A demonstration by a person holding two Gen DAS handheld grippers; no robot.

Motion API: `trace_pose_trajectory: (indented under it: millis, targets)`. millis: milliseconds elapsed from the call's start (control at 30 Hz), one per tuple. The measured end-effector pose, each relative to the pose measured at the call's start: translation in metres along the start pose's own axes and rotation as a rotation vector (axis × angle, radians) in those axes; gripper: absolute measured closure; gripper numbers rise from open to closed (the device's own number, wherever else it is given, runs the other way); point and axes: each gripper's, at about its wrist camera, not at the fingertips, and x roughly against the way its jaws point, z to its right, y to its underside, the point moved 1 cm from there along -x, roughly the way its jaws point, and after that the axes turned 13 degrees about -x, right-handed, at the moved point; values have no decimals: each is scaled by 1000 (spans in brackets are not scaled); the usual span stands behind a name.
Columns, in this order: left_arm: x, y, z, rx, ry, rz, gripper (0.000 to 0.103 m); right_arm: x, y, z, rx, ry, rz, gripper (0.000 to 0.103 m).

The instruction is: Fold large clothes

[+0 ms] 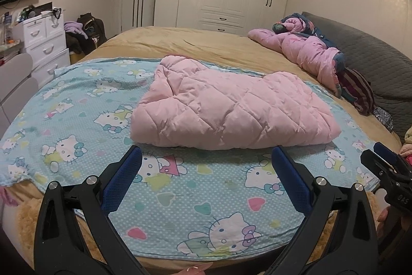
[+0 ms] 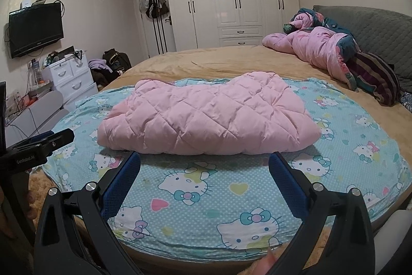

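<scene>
Both grippers, left gripper [image 1: 206,159] and right gripper [image 2: 204,164], wide open, empty, near pink quilted jacket [image 1: 231,110]. Risk: puffy fold springs apart, slick fabric slips if I pinch shallow.

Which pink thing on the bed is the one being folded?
Start at the big tan bed, then find the blue cartoon-cat sheet spread over its near end. The jacket lies folded in the middle of that sheet: plain pale pink and diamond-quilted, unlike the crumpled floral-lined pink quilt heaped by the grey headboard.
</scene>
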Motion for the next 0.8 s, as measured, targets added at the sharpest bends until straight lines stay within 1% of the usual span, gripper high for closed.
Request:
trace_pose_trajectory:
  millis: [800]
  targets:
    - [-1,1,0,-20,-13,-8,9,1,1,1,0,-2,-8,4]
